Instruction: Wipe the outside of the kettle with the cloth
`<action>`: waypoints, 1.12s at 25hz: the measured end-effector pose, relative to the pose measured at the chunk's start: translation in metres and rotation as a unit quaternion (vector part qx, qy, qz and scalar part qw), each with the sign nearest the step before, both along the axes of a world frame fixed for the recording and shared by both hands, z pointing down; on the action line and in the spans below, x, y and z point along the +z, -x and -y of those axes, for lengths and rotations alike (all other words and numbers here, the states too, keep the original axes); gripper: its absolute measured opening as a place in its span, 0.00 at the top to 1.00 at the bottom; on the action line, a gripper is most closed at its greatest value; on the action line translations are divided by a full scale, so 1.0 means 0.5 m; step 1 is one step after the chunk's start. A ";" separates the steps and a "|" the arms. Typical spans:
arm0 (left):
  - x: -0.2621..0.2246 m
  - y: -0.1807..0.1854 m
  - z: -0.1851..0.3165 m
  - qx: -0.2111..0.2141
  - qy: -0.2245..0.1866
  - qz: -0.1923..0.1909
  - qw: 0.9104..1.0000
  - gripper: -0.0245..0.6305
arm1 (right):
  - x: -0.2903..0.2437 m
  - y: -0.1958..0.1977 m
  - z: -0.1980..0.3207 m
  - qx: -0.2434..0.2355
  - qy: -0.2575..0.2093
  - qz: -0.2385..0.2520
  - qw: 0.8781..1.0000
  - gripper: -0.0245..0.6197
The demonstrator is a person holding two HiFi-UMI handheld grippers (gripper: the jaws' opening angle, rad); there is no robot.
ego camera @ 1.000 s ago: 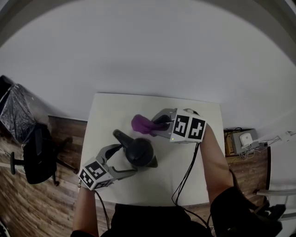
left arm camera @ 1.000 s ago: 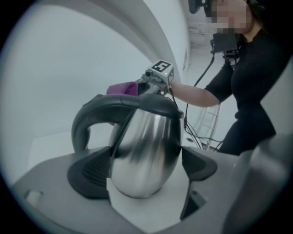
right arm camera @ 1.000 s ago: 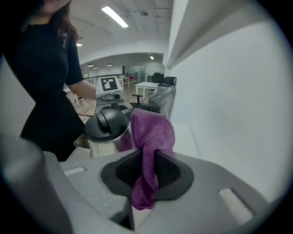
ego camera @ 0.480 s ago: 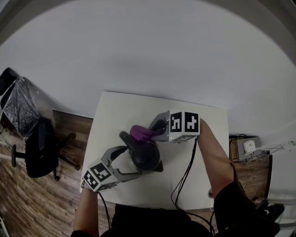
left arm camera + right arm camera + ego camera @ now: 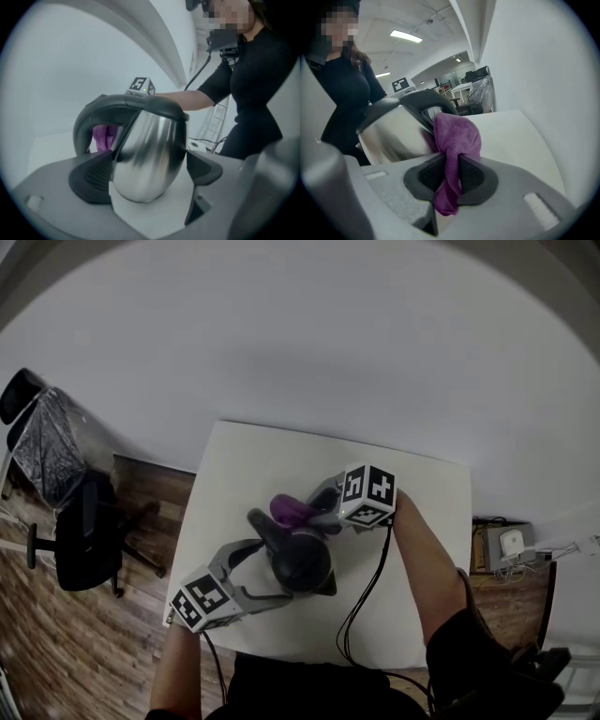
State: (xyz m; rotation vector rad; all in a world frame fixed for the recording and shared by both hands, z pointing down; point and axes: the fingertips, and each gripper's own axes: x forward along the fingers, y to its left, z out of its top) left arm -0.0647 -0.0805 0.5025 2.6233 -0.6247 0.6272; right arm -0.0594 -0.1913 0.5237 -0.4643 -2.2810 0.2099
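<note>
wall (image 5: 300, 334): a plain white surface is seen behind the table, filling the upper part of the head view.
floor (image 5: 56, 643): wood-patterned boards are shown to the left and right of the table.
table (image 5: 244, 465): a white top is set against the wall; the kettle is found near its middle.
office chair (image 5: 84, 540): a black chair is stood on the floor to the left, well apart from the table.
forearm (image 5: 422, 559): the person's bare right forearm is stretched over the table behind the right gripper.
kettle (image 5: 302, 563): a steel body with a black lid and black looped handle is seen upright between the two grippers, the handle turned toward the upper left in the head view.
left gripper (image 5: 265, 568): the jaws are spread wide around the kettle's body, and a black pad is laid against the steel on each side, so the kettle is gripped.
right gripper (image 5: 451, 176): the jaws are drawn narrow and closed on the cloth, which is pinched between the two black pads.
cloth (image 5: 457, 136): a purple cloth is bunched ahead of the pads and laid against the kettle's steel side just beside the handle; a short tail is left hanging behind the pads.
cable (image 5: 361, 596): a black lead is trailed from the right gripper across the table toward the person.
</note>
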 end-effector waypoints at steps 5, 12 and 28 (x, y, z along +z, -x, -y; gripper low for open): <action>-0.001 -0.002 -0.009 -0.004 0.001 0.001 1.000 0.22 | 0.062 -0.012 0.003 0.047 0.024 -0.010 0.999 0.86; -0.002 0.000 -0.009 -0.009 0.004 0.001 1.000 0.22 | 0.125 -0.025 0.009 0.090 0.010 -0.037 0.995 0.86; 0.003 0.002 0.004 -0.030 0.009 -0.008 0.999 0.21 | -0.036 -0.139 0.061 0.288 -0.114 0.071 0.948 0.86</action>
